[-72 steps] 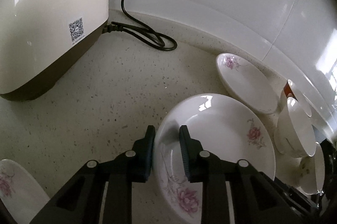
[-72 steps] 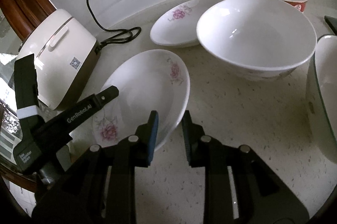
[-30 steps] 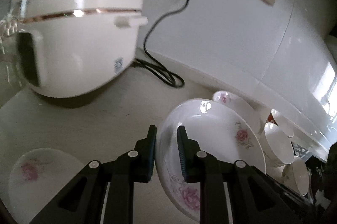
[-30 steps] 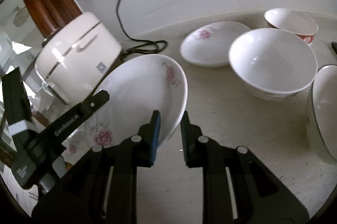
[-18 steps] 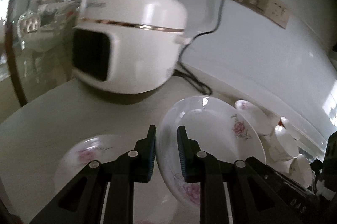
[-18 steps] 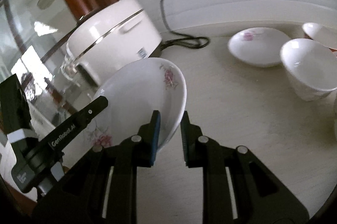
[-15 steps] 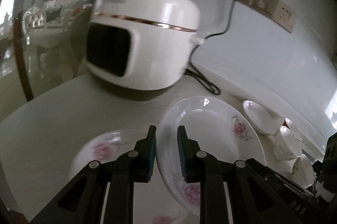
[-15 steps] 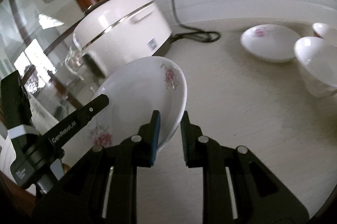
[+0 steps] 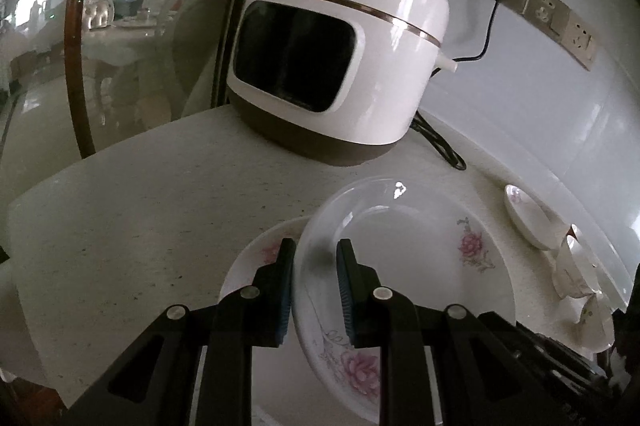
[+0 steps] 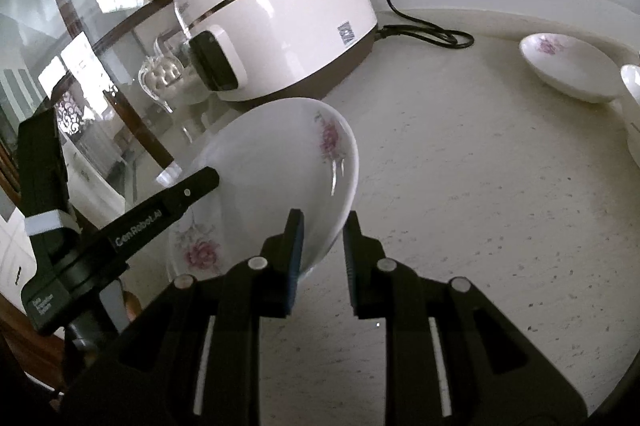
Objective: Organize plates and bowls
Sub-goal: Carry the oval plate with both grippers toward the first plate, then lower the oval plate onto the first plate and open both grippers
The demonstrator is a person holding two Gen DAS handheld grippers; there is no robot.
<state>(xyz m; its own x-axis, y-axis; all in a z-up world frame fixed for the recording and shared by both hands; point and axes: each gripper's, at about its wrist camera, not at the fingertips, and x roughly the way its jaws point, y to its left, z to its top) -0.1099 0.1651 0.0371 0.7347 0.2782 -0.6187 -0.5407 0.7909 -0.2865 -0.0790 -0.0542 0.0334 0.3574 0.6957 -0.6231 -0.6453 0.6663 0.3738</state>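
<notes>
A white plate with pink flowers (image 9: pixel 420 258) is held in the air between both grippers. My left gripper (image 9: pixel 316 270) is shut on its near-left rim. My right gripper (image 10: pixel 322 238) is shut on the plate's (image 10: pixel 272 170) opposite rim, and the left gripper's body (image 10: pixel 120 230) shows at its far side. A second floral plate (image 9: pixel 256 266) lies on the counter directly under the held one, mostly hidden. Another floral plate (image 9: pixel 528 218) (image 10: pixel 568 66) and white bowls (image 9: pixel 576 270) sit to the right.
A white rice cooker (image 9: pixel 340 58) (image 10: pixel 280 10) stands behind the plates, its black cord (image 10: pixel 424 34) trailing along the wall. The counter's left edge (image 9: pixel 60 178) drops off beside a glass door with a wooden frame (image 9: pixel 80 46).
Both grippers have carried the plate up and to the left, away from the bowls. It now hangs over the second floral plate near the rice cooker.
</notes>
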